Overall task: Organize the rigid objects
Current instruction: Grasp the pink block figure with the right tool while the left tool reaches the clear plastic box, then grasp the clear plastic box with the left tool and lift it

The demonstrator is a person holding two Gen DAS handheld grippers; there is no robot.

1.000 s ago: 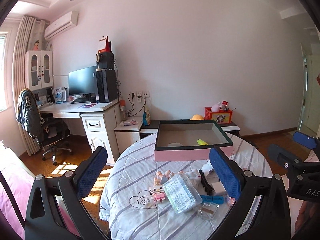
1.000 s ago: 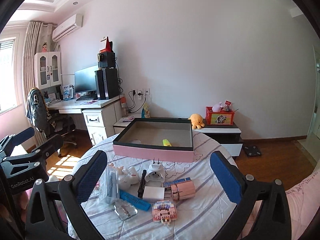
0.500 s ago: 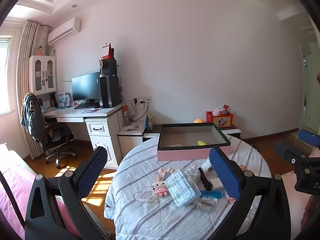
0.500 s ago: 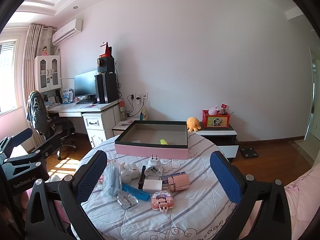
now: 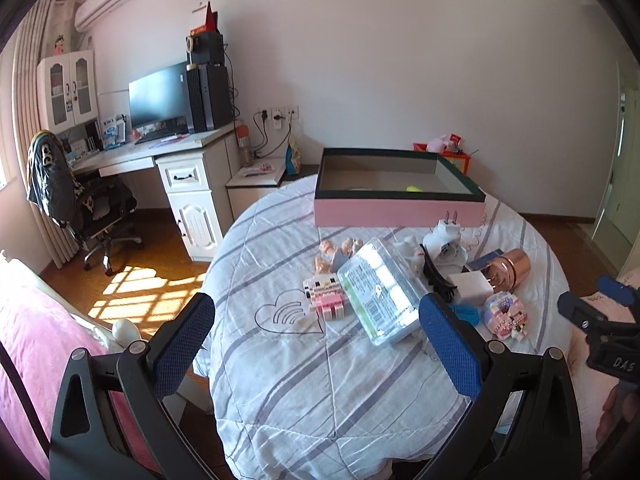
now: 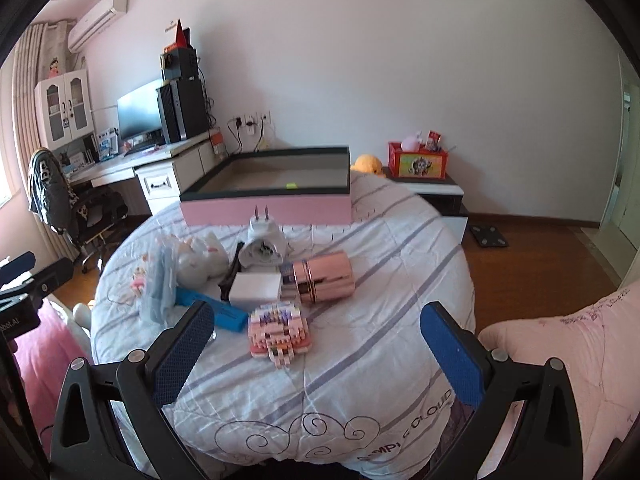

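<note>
**Two Open Grippers Poised Over a Cluttered Table**

As we held both tools above the round table draped in a striped grey-white quilt, neither had taken anything: the left gripper and the right gripper each stood with blue-padded jaws spread wide and empty. The loose items lay heaped mid-table, just short of the shallow pink box with a dark green rim, which held little beyond a small yellow-green piece. Nearest the right gripper sat the pink brick-built toy, with the shiny rose-gold cylinder and the white rectangular charger block just behind it. The clear plastic case with a green label lay before the left gripper. We judged the brick toy the sensible first pick: straddle its flat sides squarely, close gently, lift clear of the blue bar beside it.
</note>
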